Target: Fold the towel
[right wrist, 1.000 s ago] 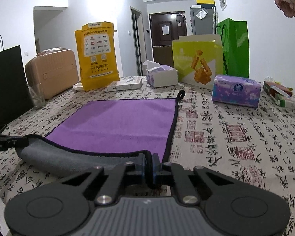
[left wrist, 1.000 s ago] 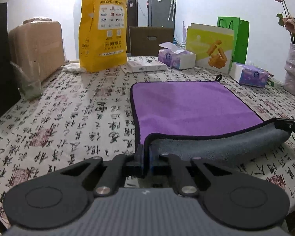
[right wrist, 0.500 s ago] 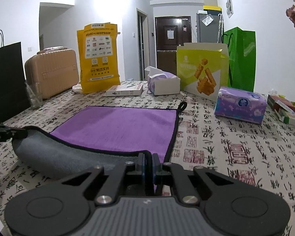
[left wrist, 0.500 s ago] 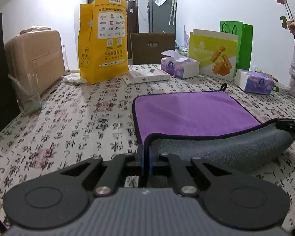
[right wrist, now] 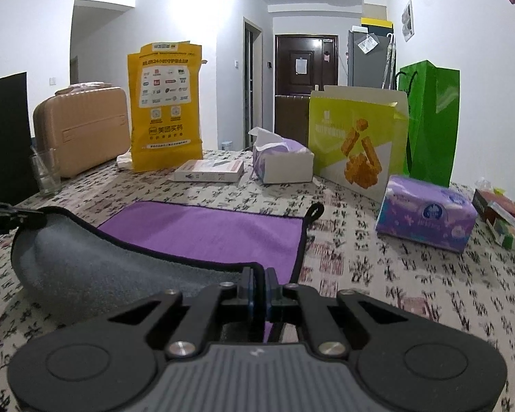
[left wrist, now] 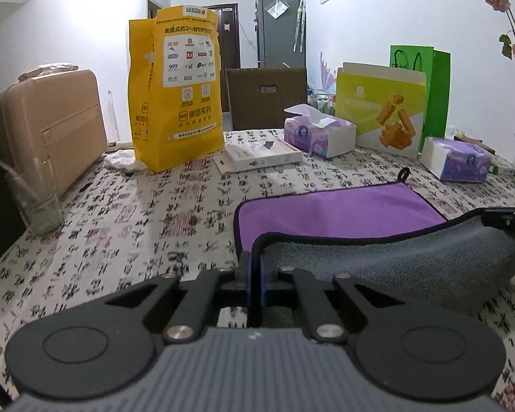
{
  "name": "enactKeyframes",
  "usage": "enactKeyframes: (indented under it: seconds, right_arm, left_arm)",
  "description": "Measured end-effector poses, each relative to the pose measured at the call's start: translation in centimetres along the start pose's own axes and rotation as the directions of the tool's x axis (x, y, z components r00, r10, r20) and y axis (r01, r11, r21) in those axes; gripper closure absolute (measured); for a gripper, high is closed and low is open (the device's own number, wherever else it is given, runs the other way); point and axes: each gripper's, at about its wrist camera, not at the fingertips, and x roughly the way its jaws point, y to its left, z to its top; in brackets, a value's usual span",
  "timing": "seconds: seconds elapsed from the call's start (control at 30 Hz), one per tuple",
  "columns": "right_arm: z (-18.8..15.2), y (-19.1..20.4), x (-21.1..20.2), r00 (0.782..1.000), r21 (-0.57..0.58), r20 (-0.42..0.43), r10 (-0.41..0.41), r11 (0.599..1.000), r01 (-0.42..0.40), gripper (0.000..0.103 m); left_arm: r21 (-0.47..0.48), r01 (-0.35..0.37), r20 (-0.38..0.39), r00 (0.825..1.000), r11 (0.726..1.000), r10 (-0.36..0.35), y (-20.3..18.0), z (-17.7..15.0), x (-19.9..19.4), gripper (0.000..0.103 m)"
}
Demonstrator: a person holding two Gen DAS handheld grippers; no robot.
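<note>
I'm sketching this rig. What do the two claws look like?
Both match: the left claw and right claw have matte black linkage arms with silver pivot bolts, blue-edged pads, round black discs either side, and a ribbed grey body.

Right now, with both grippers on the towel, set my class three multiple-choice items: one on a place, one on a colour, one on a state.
1. Where is the towel's hanging loop?
A. at a far corner
B. in the left gripper
C. under the yellow bag

2. What colour is the towel's lifted underside?
A. green
B. grey
C. yellow

3. How is the near edge of the towel?
A. flat on the table
B. rolled into a ball
C. raised between two shut grippers

Answers:
1 A: the loop lies at the far corner, towards the tissue pack.
2 B: the upturned side is grey, the top purple.
3 C: the left gripper and the right gripper each pinch a near corner, and the edge sags between them.
</note>
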Motion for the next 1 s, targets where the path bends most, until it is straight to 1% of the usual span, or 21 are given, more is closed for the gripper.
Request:
enactKeyframes:
  seconds: [0.2, 0.43, 0.53, 0.63, 0.8, 1.0]
  right_arm:
    - [1.4, -0.8, 2.0, 1.000, 0.000, -0.008, 0.004, 1.000, -0.004, 0.098]
    - [2.9, -2.1, 4.5, 1.000, 0.012, -0.011, 0.005, 1.000, -0.005, 0.098]
    - [3.6, -2.6, 5.6, 1.000, 0.015, -0.010, 0.004, 1.000, -0.004, 0.098]
    - [4.1, -3.3, 6.9, 1.000, 0.031, -0.018, 0.011, 0.999, -0.011, 0.098]
    - [5.2, -4.3, 9.4, 0.999, 0.044, -0.028, 0.020, 0.999, -0.018, 0.098]
    - [5.8, -5.4, 12.3, 0.998, 0.061, -0.052, 0.024, 0.998, -0.021, 0.098]
  left_arm:
    - [0.009, 0.005, 0.015, 1.000, 1.000, -0.006, 0.5, 1.8, 1.7, 0.097]
    - [0.045, -0.005, 0.022, 1.000, 0.999, 0.004, 0.5, 3.5, 4.4, 0.097]
    - [0.047, -0.002, 0.023, 1.000, 0.999, 0.001, 0.7, 4.3, 5.6, 0.097]
    - [0.036, 0.001, 0.013, 1.000, 0.999, -0.001, 0.9, 5.1, 7.0, 0.097]
    - [0.020, -0.005, -0.025, 1.000, 1.000, 0.005, 1.4, 6.0, 9.9, 0.097]
    - [0.008, 0.005, -0.041, 0.999, 1.000, -0.005, 1.8, 7.0, 12.7, 0.097]
